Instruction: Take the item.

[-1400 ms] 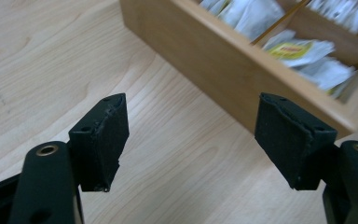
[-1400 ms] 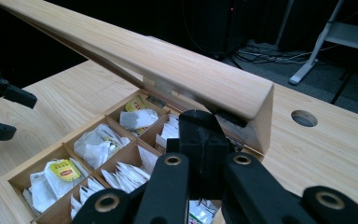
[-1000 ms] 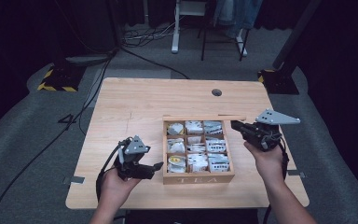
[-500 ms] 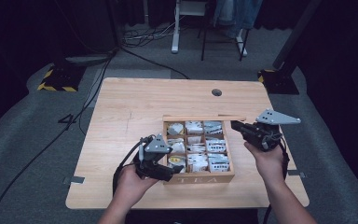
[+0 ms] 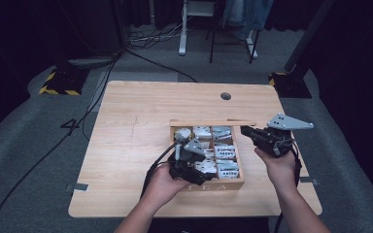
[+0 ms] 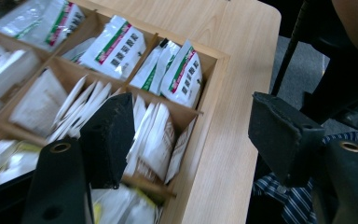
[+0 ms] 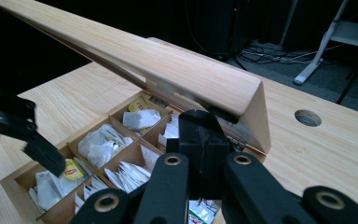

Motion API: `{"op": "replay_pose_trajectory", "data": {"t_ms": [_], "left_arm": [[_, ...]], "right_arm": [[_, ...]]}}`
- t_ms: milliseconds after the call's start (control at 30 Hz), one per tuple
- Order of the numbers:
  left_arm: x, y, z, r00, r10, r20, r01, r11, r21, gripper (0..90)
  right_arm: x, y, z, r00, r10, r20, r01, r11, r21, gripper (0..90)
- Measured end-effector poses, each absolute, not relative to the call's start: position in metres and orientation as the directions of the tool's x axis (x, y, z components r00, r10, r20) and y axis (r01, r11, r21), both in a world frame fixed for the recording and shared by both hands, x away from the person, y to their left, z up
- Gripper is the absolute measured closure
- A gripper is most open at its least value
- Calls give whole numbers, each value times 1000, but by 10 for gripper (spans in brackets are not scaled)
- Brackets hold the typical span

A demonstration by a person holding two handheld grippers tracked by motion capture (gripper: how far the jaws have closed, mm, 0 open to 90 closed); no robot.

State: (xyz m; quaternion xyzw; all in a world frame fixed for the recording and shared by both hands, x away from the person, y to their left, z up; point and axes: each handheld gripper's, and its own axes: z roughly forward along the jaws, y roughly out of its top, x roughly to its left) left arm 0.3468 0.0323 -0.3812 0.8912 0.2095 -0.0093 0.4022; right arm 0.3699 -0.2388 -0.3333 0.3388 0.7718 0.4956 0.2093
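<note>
A wooden tea box [image 5: 218, 186] stands on the table, its compartments full of white sachets [image 6: 119, 46]. Its lid [image 5: 209, 123] stands raised at the back. My right gripper [image 5: 245, 130] is shut, its tips against the lid's right end; in the right gripper view the lid [image 7: 177, 70] slants just above the closed jaws [image 7: 200, 123]. My left gripper [image 5: 199, 167] hovers open over the box's front row. Its jaws have just been closing a little. In the left gripper view they [image 6: 189, 102] straddle the front wall [image 6: 214, 93] and a sachet compartment, pressing on nothing.
The light wooden table [image 5: 136, 126] has a round cable hole [image 5: 226, 96] at the back. Bare tabletop lies left of the box. A cable runs off the table's left side across the grey floor [image 5: 39, 141]. Chair and desk legs stand beyond the far edge.
My left hand has moved right, from the bare table left of the box to over the box's front compartments. The right gripper and the raised lid have kept still.
</note>
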Motion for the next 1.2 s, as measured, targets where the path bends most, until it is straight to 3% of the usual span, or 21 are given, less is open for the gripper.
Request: {"op": "replay_pose_trajectory", "data": {"t_ms": [300,733,1033,1200], "left_arm": [[360,2,-392,923,327,-201,369,-611,701,365],[381,-23,-410,923,312,-224,377,-625,683,561],[390,-34,-419,922,294,-252,387,-663,641,600],[388,-34,-417,929,276,-246,369,-669,645,693]], "right_arm": [[370,-239,-333,-686,728,13,316,281,906,895],[371,-240,-333,-691,723,18,315,279,907,895],[372,-241,-333,-694,719,18,314,280,907,895],[372,-241,-333,-694,719,18,314,281,907,894]]}}
